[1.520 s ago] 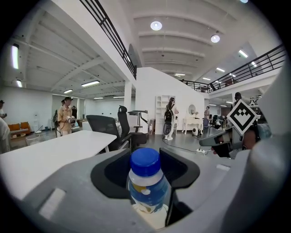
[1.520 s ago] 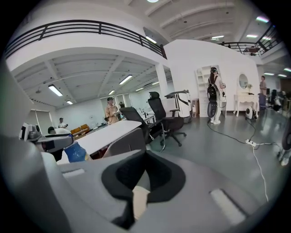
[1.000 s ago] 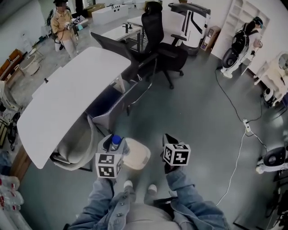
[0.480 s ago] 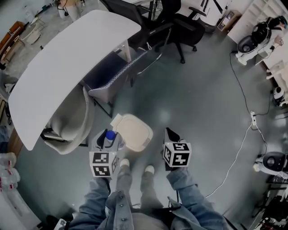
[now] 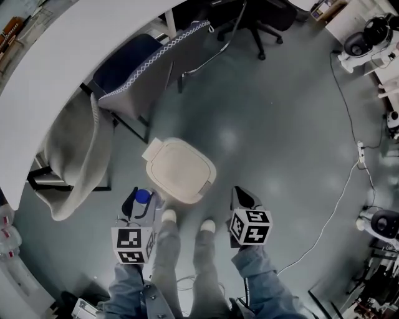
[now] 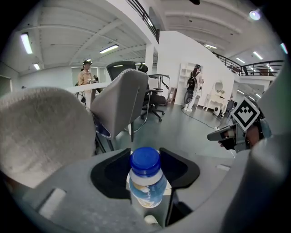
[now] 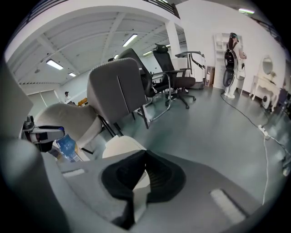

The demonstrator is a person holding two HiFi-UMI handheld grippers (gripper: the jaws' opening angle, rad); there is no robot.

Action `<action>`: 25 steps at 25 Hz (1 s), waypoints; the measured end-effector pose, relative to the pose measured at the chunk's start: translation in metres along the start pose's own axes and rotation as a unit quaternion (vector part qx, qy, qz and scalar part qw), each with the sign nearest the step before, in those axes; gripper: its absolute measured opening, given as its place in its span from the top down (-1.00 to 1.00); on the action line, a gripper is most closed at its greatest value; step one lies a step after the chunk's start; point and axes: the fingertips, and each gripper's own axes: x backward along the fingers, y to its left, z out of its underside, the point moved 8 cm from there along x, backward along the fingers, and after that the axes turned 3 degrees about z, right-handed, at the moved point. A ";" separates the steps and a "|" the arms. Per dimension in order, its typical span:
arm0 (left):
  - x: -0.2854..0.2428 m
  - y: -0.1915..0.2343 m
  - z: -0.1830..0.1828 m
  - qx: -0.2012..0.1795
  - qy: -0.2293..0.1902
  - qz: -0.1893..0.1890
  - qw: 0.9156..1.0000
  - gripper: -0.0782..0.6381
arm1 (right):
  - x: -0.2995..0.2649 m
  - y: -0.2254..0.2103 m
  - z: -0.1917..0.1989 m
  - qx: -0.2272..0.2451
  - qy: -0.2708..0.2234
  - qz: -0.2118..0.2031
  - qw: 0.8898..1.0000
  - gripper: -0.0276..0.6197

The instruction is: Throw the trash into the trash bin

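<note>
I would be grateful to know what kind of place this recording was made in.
Probably an open-plan office or robotics lab: a long white table, a black swivel chair and a white robot-like machine stand on a bare grey floor.

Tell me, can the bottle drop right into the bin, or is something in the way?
The flat lid of the cream square trash bin looks shut over its opening. Nothing else stands between it and the blue-capped plastic bottle in the left gripper.
</note>
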 end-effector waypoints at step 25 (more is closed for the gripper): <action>-0.028 0.050 0.095 0.011 0.050 -0.036 0.998 0.20 | -0.119 0.016 0.084 0.036 0.081 -0.019 0.996 0.91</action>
